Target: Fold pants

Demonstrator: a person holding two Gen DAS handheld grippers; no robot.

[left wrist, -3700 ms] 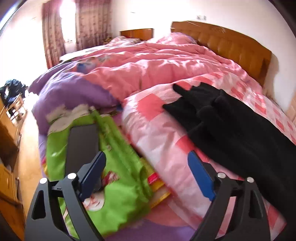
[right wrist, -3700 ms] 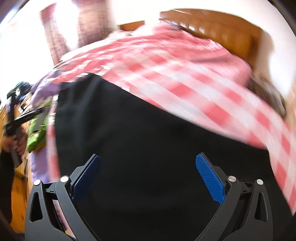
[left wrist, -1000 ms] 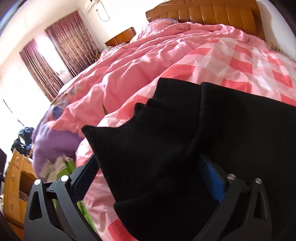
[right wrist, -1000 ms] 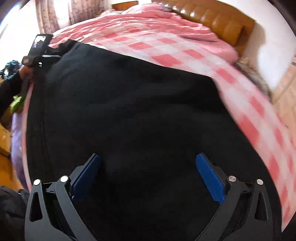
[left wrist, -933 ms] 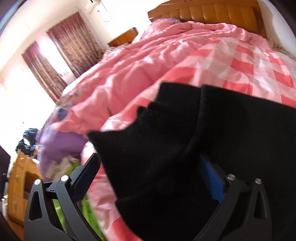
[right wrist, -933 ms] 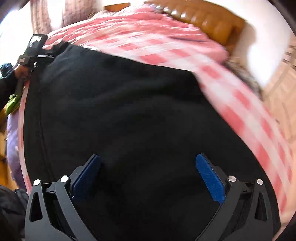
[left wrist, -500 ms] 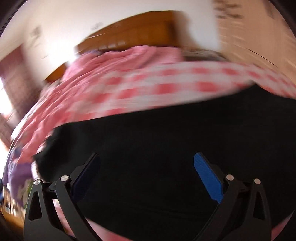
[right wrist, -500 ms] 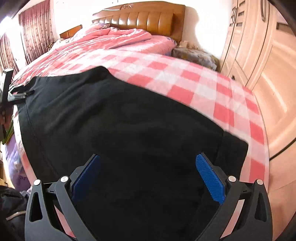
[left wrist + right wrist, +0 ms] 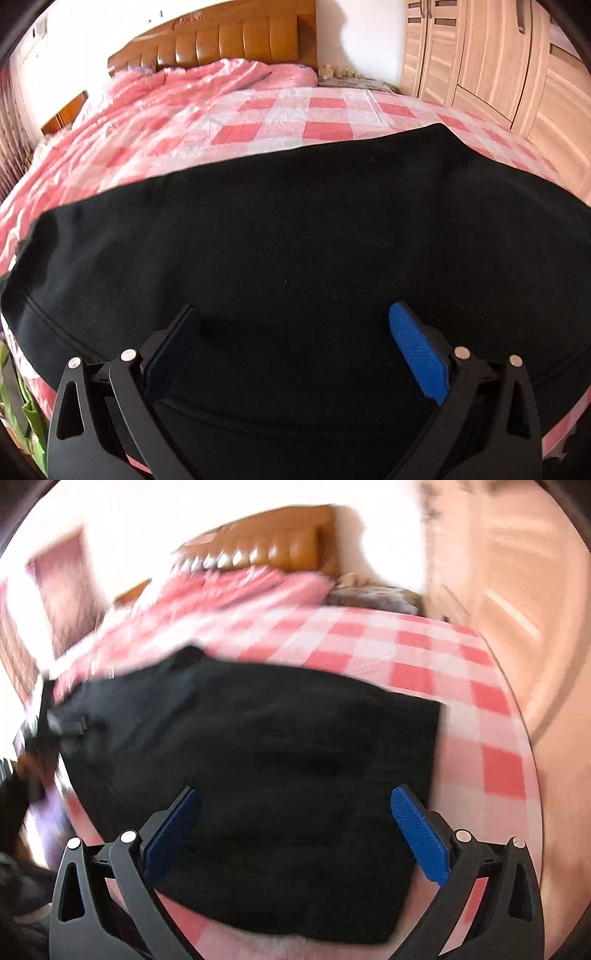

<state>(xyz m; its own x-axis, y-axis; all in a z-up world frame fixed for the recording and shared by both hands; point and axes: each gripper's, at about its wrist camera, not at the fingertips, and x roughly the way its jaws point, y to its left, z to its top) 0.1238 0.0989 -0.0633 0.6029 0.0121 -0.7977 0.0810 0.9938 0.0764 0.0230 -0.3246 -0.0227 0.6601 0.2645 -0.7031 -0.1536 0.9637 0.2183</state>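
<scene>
Black pants [image 9: 295,236] lie spread flat across the pink checked bedspread [image 9: 325,110]. My left gripper [image 9: 293,321] is open just above the pants, its blue pads [image 9: 417,354] wide apart with nothing between them. In the blurred right wrist view the pants [image 9: 258,746] end in a straight edge at the right. My right gripper [image 9: 295,805] is open over that end and holds nothing. The left gripper [image 9: 37,731] shows dimly at the far left, by the pants' other end.
A wooden headboard [image 9: 236,44] and a rumpled pink quilt [image 9: 177,88] lie at the far end of the bed. A wooden wardrobe [image 9: 498,62] stands to the right. Green fabric [image 9: 14,398] shows at the bed's left edge.
My left gripper has let go of the bunched pant end and swung right over the flat pants. My right gripper has moved toward the pants' right end, still open.
</scene>
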